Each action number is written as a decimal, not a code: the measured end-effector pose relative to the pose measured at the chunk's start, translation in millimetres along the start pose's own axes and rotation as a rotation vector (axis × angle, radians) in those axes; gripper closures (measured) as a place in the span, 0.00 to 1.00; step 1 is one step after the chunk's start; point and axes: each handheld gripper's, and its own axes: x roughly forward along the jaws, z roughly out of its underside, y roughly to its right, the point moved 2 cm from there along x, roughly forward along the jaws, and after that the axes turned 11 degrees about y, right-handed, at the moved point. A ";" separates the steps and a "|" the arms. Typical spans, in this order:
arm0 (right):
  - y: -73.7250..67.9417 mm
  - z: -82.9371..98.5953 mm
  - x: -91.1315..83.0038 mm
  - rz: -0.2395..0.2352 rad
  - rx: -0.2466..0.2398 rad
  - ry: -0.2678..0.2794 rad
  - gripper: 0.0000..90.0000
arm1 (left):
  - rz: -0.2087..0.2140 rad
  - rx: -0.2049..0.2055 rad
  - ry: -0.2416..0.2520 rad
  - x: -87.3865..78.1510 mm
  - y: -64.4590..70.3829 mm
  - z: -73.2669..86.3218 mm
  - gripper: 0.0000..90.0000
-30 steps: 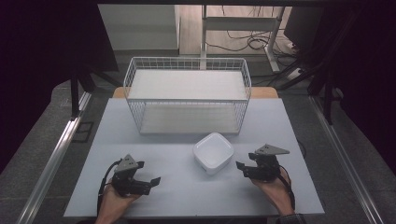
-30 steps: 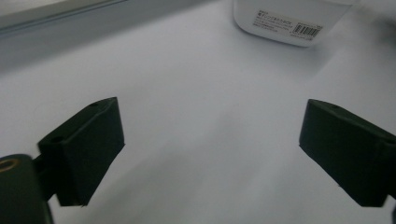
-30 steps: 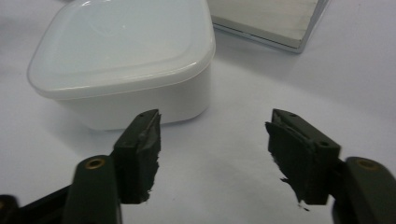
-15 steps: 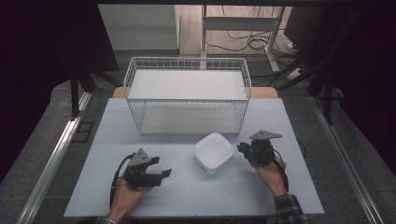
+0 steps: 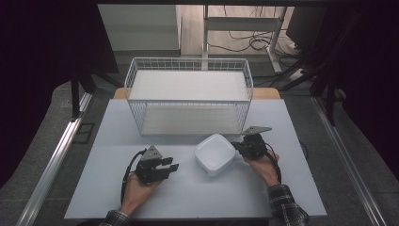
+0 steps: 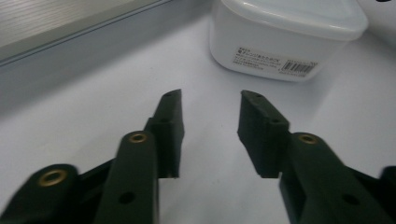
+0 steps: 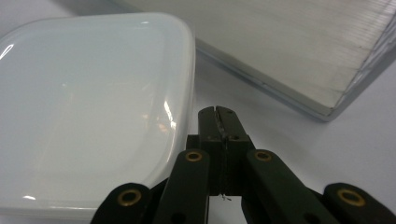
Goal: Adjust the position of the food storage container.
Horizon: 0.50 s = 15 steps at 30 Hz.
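The left gripper point(image 5: 170, 166), held in the person's left hand point(image 5: 136, 190), has its two black jaws spread apart with nothing between them, and it points across the pale grey table point(image 5: 155, 202) toward a white, square, round-cornered plastic food container with a fitted lid point(image 5: 215, 154). In the left gripper view the container point(image 6: 285, 35) stands a short way ahead of the jaws, a barcode label on its near wall. The right gripper point(image 5: 238, 148), in the person's right hand point(image 5: 261, 165), has its jaws pressed together on nothing and sits just beside the container's right edge; whether it touches is hard to tell. In the right gripper view the glossy lid point(image 7: 88, 107) lies to the left of the closed jaws. Behind the container stands a white wire basket point(image 5: 189, 96). The container looks light, rigid and smooth, probably slippery; it is too broad for the jaws to span, so a hold on the lid's rim or a corner seems best. Compared with half a second ago, both grippers have moved nearer the container, the left one forward and inward, while the container itself has stayed in place.
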 end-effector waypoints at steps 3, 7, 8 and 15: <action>-3.6 0.8 0.5 -0.012 0.003 -0.004 0.99 | 0.005 -0.009 -0.002 3.9 -1.3 -0.6 0.76; -14.0 4.1 3.0 -0.035 0.015 -0.025 0.99 | 0.005 -0.014 -0.025 12.9 -2.8 -0.4 0.86; -20.9 4.4 3.0 -0.050 0.005 -0.028 0.99 | -0.003 -0.020 -0.046 18.1 -3.0 1.1 0.88; -40.8 5.0 3.0 -0.084 0.014 -0.030 0.99 | -0.007 -0.034 -0.067 22.7 -4.4 2.1 0.96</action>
